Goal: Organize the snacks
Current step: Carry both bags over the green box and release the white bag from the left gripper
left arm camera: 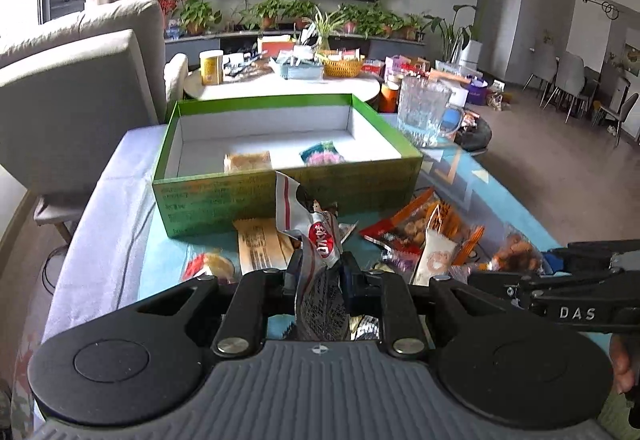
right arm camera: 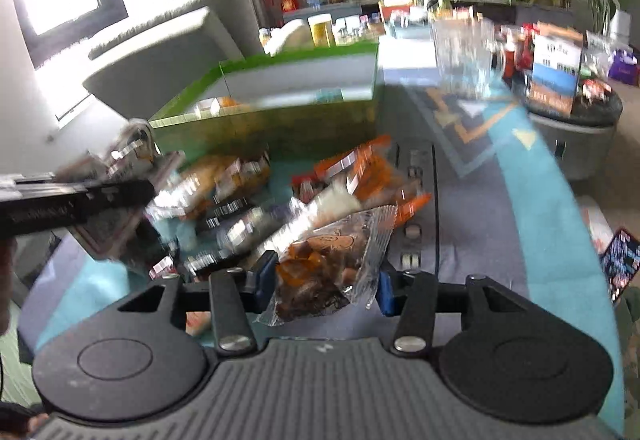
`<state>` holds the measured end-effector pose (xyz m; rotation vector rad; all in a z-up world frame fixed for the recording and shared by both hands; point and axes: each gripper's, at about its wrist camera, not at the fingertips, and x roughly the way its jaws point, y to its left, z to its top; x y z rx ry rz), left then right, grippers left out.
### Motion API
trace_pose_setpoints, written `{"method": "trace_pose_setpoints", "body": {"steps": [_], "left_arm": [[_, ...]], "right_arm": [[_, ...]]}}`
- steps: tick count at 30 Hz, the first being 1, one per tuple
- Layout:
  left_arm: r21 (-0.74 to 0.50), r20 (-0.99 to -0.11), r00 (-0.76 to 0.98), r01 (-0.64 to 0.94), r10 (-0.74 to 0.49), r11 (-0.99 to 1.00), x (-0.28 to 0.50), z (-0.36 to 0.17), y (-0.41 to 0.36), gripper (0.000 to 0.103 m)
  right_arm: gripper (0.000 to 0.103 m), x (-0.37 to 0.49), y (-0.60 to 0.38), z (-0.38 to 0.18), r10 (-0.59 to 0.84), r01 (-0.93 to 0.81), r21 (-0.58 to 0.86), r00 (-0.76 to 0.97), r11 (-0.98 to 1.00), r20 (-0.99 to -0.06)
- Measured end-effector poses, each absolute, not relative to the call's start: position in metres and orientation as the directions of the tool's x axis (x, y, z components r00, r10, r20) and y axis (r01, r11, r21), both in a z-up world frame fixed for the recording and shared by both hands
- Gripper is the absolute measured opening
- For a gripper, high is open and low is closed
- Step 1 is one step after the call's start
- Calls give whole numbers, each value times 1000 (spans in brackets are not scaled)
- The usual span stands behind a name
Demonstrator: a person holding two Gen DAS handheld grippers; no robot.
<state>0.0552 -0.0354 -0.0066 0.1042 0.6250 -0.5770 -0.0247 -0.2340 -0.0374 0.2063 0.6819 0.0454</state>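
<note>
My left gripper [left arm camera: 319, 276] is shut on a silver and red snack packet [left arm camera: 316, 236], held upright in front of the green open box [left arm camera: 288, 200]. The box holds a tan pastry packet [left arm camera: 248, 161] and a pink and teal packet [left arm camera: 322, 153]. My right gripper [right arm camera: 325, 282] is shut on a clear packet of brown snacks [right arm camera: 328, 264] above the table. It also shows at the right edge of the left wrist view [left arm camera: 560, 260]. A pile of loose snack packets [left arm camera: 424, 236] lies on the table; the right wrist view [right arm camera: 280, 192] shows it blurred.
A glass pitcher [left arm camera: 426, 110] stands to the right of the box. A power strip [right arm camera: 416, 208] lies on the table right of the pile. A grey sofa [left arm camera: 76, 88] is at the left. A round table [left arm camera: 280, 80] with baskets and jars stands behind.
</note>
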Motion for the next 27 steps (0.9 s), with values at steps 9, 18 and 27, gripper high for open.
{"method": "trace_pose_setpoints", "body": {"steps": [9, 18, 27], "left_arm": [[-54, -538, 701, 526, -469, 849, 67, 5, -38, 17], [-47, -518, 742, 473, -427, 880, 91, 9, -35, 17], [-54, -482, 781, 426, -398, 903, 121, 18, -33, 17]], "right_arm": [[55, -13, -219, -20, 164, -46, 218, 810, 975, -562], [55, 12, -213, 1, 182, -85, 215, 854, 973, -487], [55, 51, -211, 17, 163, -96, 179, 898, 979, -409]]}}
